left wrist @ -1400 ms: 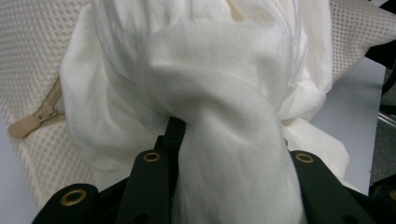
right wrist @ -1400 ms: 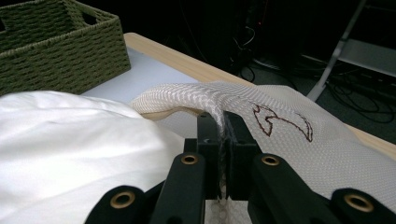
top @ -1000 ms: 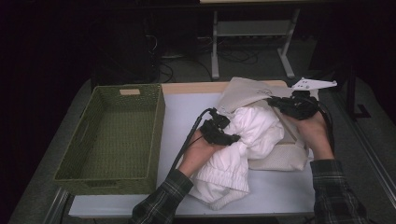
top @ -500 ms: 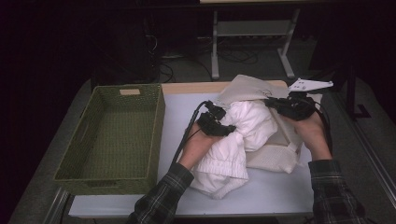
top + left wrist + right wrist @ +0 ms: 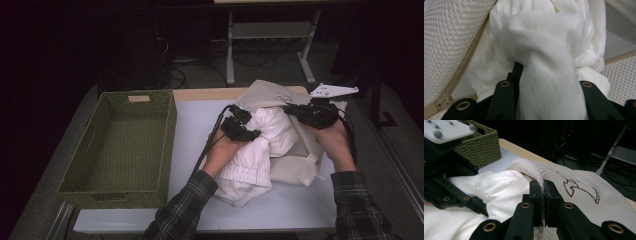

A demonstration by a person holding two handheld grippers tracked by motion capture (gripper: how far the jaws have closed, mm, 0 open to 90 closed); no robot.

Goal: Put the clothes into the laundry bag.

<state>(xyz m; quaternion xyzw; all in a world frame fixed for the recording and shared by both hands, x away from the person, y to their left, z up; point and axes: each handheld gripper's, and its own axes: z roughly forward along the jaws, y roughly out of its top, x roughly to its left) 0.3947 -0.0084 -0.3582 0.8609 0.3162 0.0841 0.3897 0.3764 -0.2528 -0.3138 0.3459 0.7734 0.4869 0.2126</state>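
Here, the scene by its parts:

Garment: a crumpled white cotton cloth garment (image 5: 260, 150) lies on the counter, its upper half tucked into the mouth of the bag, its lower half spilling toward the person.

Bag: a cream mesh laundry bag with a beige zipper (image 5: 295, 165) lies at the right of the white counter (image 5: 195, 125), partly under and around the garment; a brown stitched figure marks its top flap.

Left tongs: the left tongs (image 5: 248, 134) are clenched on a thick bunch of the white garment; in the left gripper view the cloth (image 5: 549, 82) fills the gap between the black jaws, with the bag's mesh and zipper just beside it on the left.

Right tongs: the right tongs (image 5: 300, 111) are pinched tight on the bag's mesh edge (image 5: 543, 185), holding the flap up over the garment.

Between them: the garment's bulge sits between the two tongs, touching both.

Basket: a green woven rectangular basket (image 5: 165, 130) stands at the counter's left, well apart from the bag.
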